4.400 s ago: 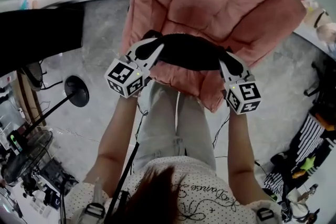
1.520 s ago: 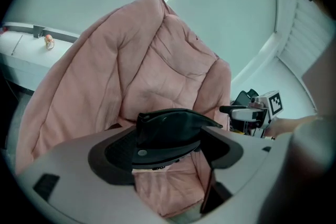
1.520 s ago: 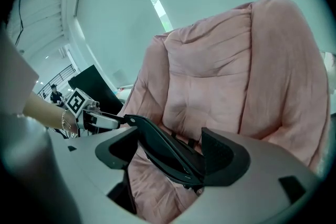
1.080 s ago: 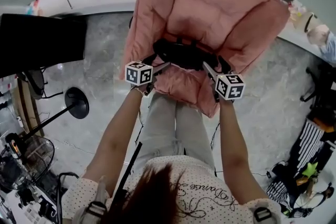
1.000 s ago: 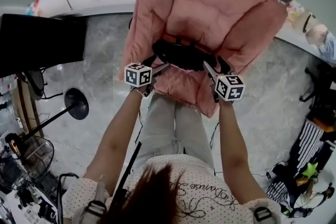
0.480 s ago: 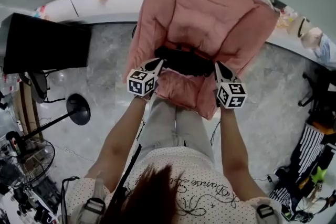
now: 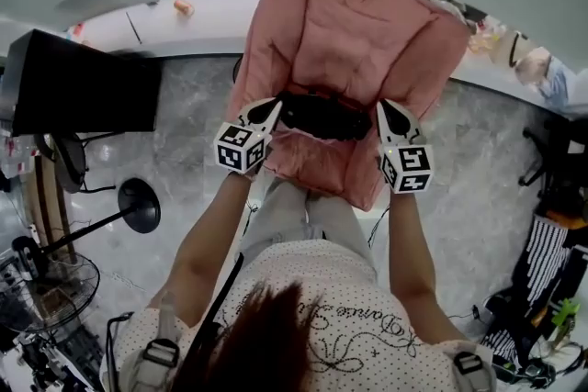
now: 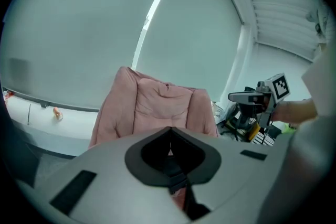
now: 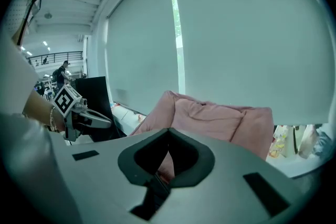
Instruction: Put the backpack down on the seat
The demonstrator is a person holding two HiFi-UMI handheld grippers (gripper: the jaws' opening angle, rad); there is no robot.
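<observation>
The black backpack (image 7: pixel 322 115) lies across the seat of the pink padded armchair (image 7: pixel 349 23). My left gripper (image 7: pixel 269 110) points at the bag's left end and my right gripper (image 7: pixel 390 111) at its right end, each just beside it. Both are shut with nothing between the jaws. In the left gripper view the closed tips (image 8: pixel 169 128) meet below the chair back (image 8: pixel 157 107), and the right gripper (image 8: pixel 257 97) shows off to the side. In the right gripper view the closed tips (image 9: pixel 168 131) meet before the chair (image 9: pixel 210 118). Neither gripper view shows the bag.
A black screen (image 7: pixel 83 92) stands to the left of the chair. A round-footed stand (image 7: pixel 140 205) and a fan (image 7: pixel 46 298) are on the grey floor at the left. A white ledge (image 7: pixel 165 18) runs behind. Cluttered things (image 7: pixel 551 271) sit at the right.
Earlier both grippers carried the backpack over the seat. A second ago they stood open at the bag on the seat; now both have shut empty and spread slightly apart.
</observation>
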